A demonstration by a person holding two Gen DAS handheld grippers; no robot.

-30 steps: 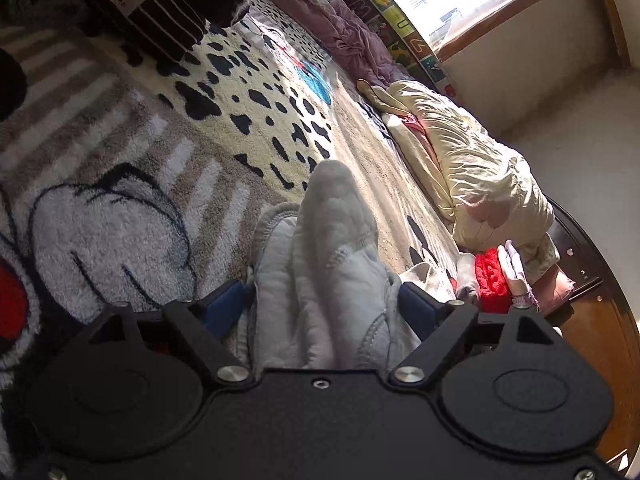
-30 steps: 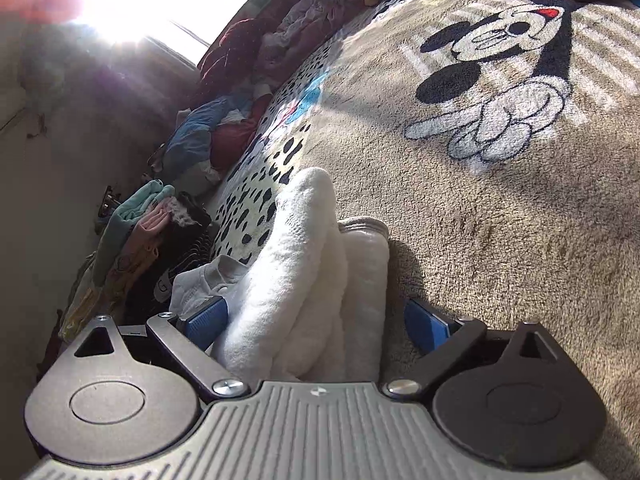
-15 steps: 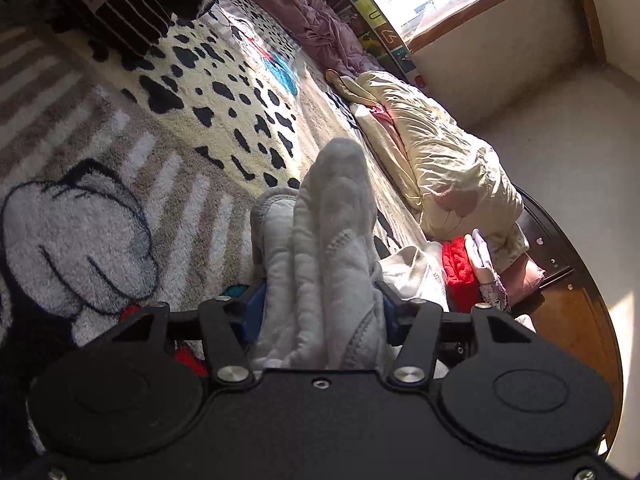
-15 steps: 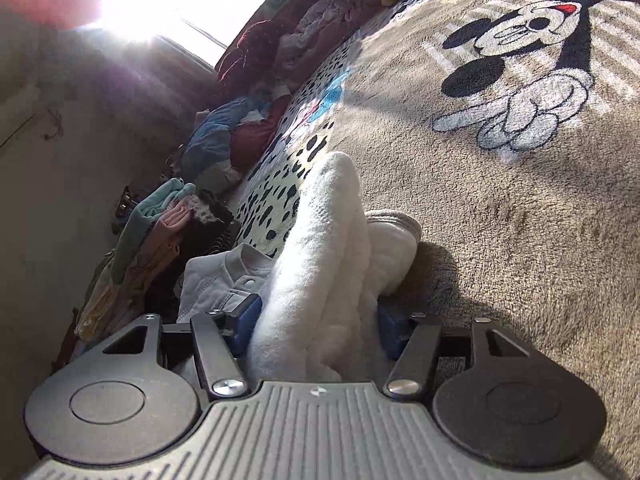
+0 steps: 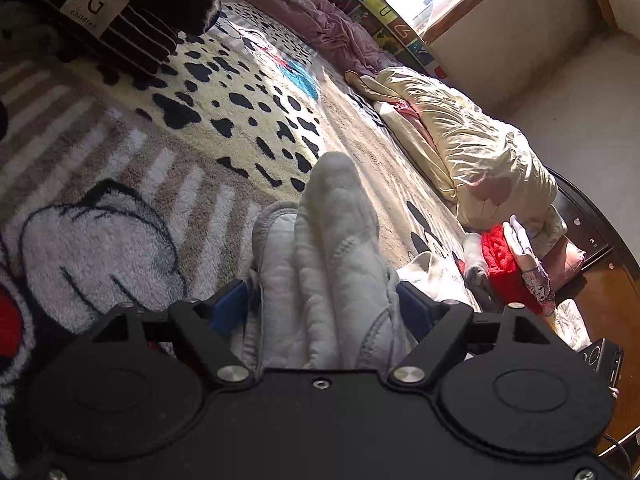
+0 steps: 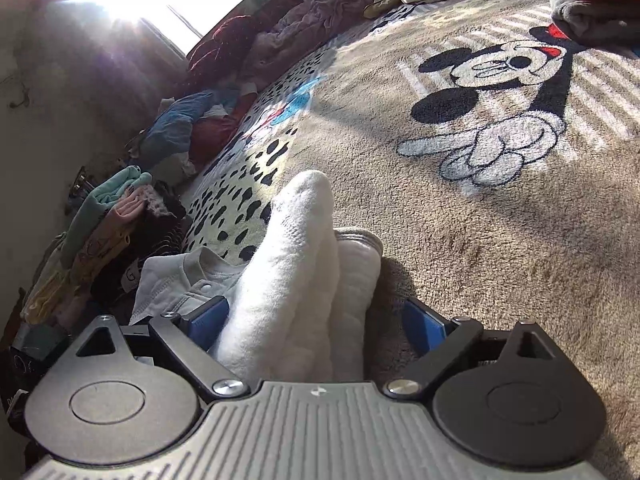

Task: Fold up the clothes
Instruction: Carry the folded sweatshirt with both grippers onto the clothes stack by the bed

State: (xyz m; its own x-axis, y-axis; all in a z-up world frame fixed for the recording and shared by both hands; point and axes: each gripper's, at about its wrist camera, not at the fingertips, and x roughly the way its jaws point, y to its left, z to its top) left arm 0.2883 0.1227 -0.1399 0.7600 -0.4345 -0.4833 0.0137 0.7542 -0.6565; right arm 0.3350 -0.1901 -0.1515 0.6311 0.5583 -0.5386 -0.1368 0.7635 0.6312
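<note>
Left wrist view: one folded pale grey quilted garment (image 5: 328,264) lies between the fingers of your left tool (image 5: 322,308). Its two blue pads (image 5: 228,306) stand wide apart, each just beside the fabric bundle rather than pinching it; whether they touch the cloth cannot be told. The garment rests on one beige plush blanket with cartoon-mouse print and black spots (image 5: 224,120) covering the bed. Beyond it: one dark striped folded garment with a white "G" label (image 5: 120,32), one rumpled cream quilt (image 5: 472,152), one red knit item (image 5: 500,260).

Right wrist view: the same garment, here white and fluffy on its upper fold (image 6: 296,264), sits between the fingers of your right tool (image 6: 316,316). Your tool is wide open: the left blue pad (image 6: 206,320) is near the fabric, while the right pad stands clear of it over the blanket (image 6: 480,220). A snap-buttoned edge of pale grey cloth (image 6: 180,280) shows left of the bundle. One stack of folded clothes (image 6: 104,232) lies at the bed's left edge.
</note>
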